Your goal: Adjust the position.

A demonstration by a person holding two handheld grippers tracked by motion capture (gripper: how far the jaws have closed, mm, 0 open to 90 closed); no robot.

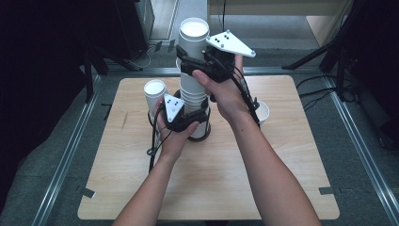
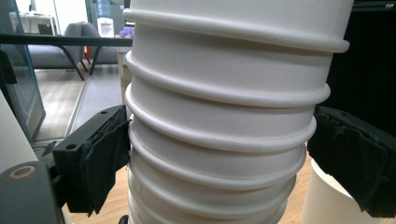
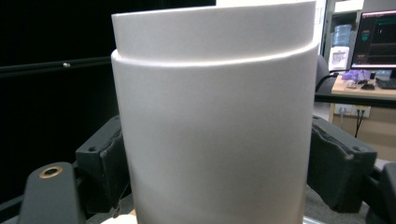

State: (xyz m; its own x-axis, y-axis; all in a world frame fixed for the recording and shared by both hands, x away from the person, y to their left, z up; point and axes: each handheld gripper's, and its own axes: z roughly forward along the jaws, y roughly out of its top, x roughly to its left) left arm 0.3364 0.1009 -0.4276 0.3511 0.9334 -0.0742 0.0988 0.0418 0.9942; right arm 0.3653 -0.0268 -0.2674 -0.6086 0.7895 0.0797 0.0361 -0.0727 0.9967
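A tall stack of white paper cups (image 1: 193, 92) stands upright at the middle of the wooden table (image 1: 211, 188). My left gripper (image 1: 196, 121) is shut on the stack's lower part. In the left gripper view its black pads (image 2: 100, 158) press both sides of the ribbed rims of the stack (image 2: 224, 116). My right gripper (image 1: 190, 65) is shut on the upper cups (image 1: 194, 35), just below the open top. In the right gripper view a smooth white cup wall (image 3: 215, 130) sits between the pads (image 3: 105, 163), touching both.
A single white cup (image 1: 154, 92) stands just left of the stack, and another cup (image 1: 262, 112) sits to the right, partly hidden by the right forearm. Tripod legs (image 1: 329, 52) and cables lie on the floor behind the table. The near half of the table is bare wood.
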